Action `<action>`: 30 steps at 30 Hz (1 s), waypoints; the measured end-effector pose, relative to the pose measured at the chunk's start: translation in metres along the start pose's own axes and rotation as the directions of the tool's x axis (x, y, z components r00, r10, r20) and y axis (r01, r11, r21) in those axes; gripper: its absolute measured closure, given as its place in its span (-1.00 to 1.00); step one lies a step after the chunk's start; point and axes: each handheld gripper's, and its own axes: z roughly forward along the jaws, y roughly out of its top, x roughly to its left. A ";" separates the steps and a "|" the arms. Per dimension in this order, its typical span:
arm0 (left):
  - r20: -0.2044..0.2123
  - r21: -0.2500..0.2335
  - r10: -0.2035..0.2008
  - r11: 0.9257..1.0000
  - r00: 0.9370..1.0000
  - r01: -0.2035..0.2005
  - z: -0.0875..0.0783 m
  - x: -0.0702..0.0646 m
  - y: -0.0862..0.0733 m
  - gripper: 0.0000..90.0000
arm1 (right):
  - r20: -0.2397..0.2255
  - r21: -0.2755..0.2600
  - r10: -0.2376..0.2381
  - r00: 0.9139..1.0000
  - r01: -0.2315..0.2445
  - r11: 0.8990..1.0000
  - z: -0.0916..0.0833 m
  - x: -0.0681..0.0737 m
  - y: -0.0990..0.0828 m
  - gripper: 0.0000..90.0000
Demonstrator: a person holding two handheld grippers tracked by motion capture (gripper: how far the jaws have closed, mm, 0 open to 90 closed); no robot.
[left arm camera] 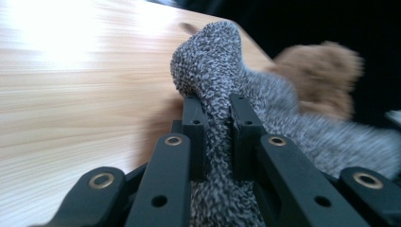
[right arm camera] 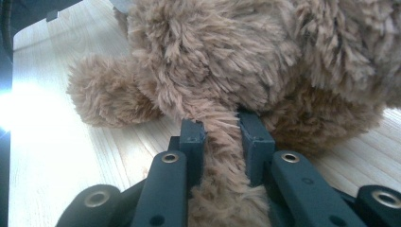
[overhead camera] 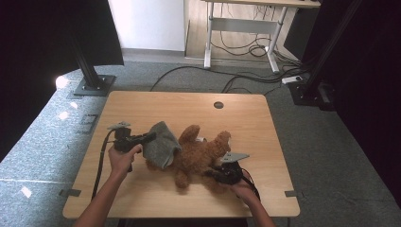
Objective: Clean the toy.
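Note:
A brown plush teddy bear (overhead camera: 198,153) lies on the wooden table (overhead camera: 142,109), with a grey knitted cloth (overhead camera: 161,144) draped over its left side. My left gripper (overhead camera: 150,137) is shut on a fold of that grey cloth (left arm camera: 217,94), which bulges up between the pads; the bear's brown fur (left arm camera: 321,75) shows blurred behind it. My right gripper (overhead camera: 209,174) is shut on a tuft of the teddy bear (right arm camera: 222,71) at its lower right, and the pinched fur runs down between the two black fingers (right arm camera: 191,142).
A round cable hole (overhead camera: 218,105) sits near the table's far edge. Black stand bases (overhead camera: 93,85) and loose cables (overhead camera: 246,75) lie on the grey floor beyond. Bare tabletop stretches along the far side and the near edge.

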 end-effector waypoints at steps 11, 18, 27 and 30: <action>0.174 0.081 0.128 0.986 0.976 -0.144 0.058 -0.075 -0.015 0.75 | -0.002 -0.004 0.010 1.000 -0.010 1.000 0.000 -0.002 -0.001 0.66; 0.095 0.087 0.137 0.986 0.986 -0.145 0.069 -0.077 -0.014 0.75 | 0.002 -0.013 0.029 1.000 -0.029 1.000 -0.001 -0.004 -0.002 0.65; 0.015 0.043 0.097 0.994 0.995 -0.098 0.033 -0.040 -0.015 0.75 | 0.000 -0.005 0.011 1.000 -0.011 1.000 0.001 -0.001 -0.001 0.66; -0.002 0.023 0.085 0.996 0.996 -0.085 0.023 -0.033 -0.014 0.75 | 0.002 -0.004 0.013 1.000 -0.013 1.000 0.001 -0.001 -0.001 0.65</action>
